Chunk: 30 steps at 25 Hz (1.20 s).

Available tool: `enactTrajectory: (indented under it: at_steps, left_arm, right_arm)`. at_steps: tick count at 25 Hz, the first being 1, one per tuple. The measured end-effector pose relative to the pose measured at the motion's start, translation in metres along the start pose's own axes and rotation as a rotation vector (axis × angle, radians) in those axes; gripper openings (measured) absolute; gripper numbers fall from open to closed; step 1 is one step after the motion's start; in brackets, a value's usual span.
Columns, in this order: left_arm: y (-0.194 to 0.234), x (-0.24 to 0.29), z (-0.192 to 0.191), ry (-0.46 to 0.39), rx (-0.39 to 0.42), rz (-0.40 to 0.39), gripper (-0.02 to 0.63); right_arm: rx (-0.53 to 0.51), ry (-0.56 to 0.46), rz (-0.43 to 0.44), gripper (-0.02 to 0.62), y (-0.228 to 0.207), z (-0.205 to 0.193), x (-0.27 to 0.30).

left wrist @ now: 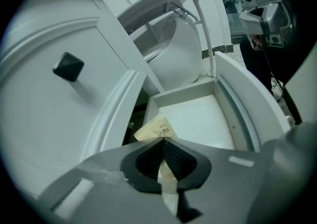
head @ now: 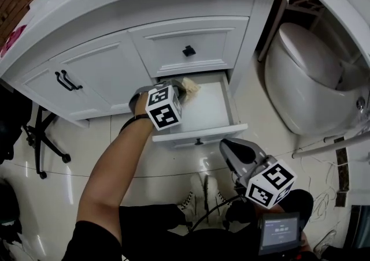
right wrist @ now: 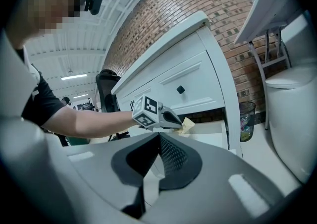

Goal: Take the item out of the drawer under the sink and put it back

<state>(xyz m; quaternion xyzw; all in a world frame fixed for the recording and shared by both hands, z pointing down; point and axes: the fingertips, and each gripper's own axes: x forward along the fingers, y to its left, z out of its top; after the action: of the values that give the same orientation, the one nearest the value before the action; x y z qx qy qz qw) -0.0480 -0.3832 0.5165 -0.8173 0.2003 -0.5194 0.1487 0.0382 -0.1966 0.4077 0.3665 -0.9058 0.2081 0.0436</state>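
1 white vanity point(head: 104, 75), curved front, under a brick wall; its upper drawer front is closed and carries 1 black knob point(head: 189, 51). 1 white toilet point(head: 306, 75), lid down, just right of the vanity. 1 drawer point(head: 211, 112), the lower one below the knob, pulled fully open over the tiled floor, white inside, bare across its middle and right. 1 bare arm point(head: 107, 173) reaching forward to the drawer. 1 left gripper point(left wrist: 162, 141), held over the drawer's rear left corner, jaws clamped on the packet, which runs down between the 2 black pads. 1 right gripper point(right wrist: 158, 136), held low in front of the drawer and well apart from it, jaws closed together with nothing between them. 1 wire bin point(right wrist: 246, 119) on the floor between vanity and toilet. 1 packet point(left wrist: 154, 130), small, tan, printed, with a serrated edge, sticking out past the left jaw tips at the drawer's back left; whether it touches the drawer floor cannot be told.
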Motion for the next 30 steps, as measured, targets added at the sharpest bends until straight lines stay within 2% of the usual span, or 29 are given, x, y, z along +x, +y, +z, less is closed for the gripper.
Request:
enactTrajectory:
  at_steps: [10,14,17,21,25,30]
  left_arm:
    - [-0.004,-0.087,0.029,-0.067,-0.009,0.104,0.008]
    - [-0.012,-0.126,0.042,-0.13,-0.06,0.16,0.008]
    - [-0.021,-0.157,0.05,-0.216,-0.157,0.2,0.008]
    - [-0.039,-0.201,0.06,-0.37,-0.33,0.229,0.008]
    - [-0.067,-0.235,0.059,-0.523,-0.517,0.227,0.008]
    - [-0.104,-0.256,0.052,-0.641,-0.707,0.21,0.008]
  right_arm:
    - [-0.052,-0.058,-0.005,0.008,0.025,0.025,-0.024]
    - [-0.073,-0.076,0.004,0.008,0.037,0.033,-0.031]
    - [-0.081,-0.086,0.01,0.008,0.045,0.036,-0.035]
    - [-0.083,-0.089,0.017,0.008,0.052,0.036,-0.04]
    - [-0.081,-0.097,0.021,0.008,0.054,0.036,-0.039]
    - [-0.086,-0.099,0.03,0.008,0.055,0.04,-0.033]
